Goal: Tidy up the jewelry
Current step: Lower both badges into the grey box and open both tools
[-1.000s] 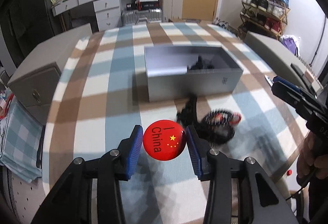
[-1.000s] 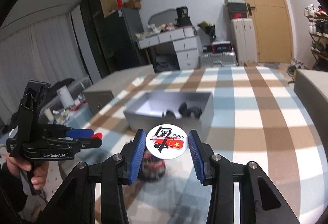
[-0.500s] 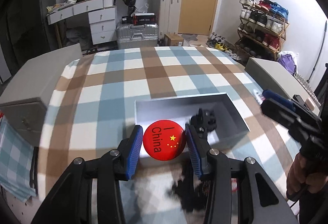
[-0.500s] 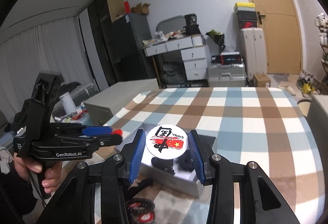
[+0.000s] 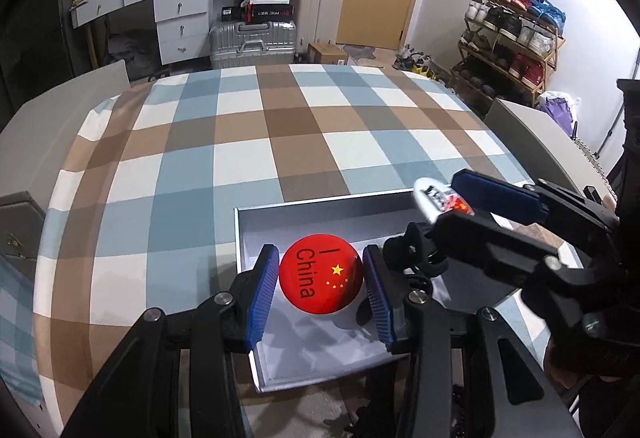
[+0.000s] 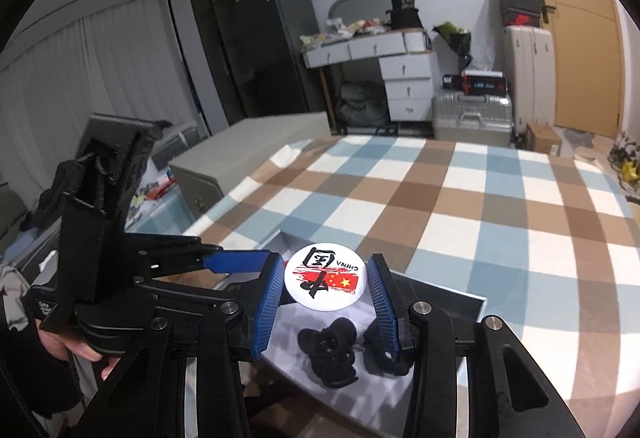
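Since a second ago I have brought both tools from beside the grey box (image 5: 320,211) to right over it. At lower left of the left view, my left gripper (image 5: 321,288) stands apart around its red badge (image 5: 321,274). Lower centre of the right view, my right gripper (image 6: 325,300) also stands apart, white badge (image 6: 324,277) between the ribbed blue pads. The black knotted jewelry (image 6: 331,352) lies in the box, its shape partly hidden. The checked cloth (image 5: 240,141) fills the upper frame.
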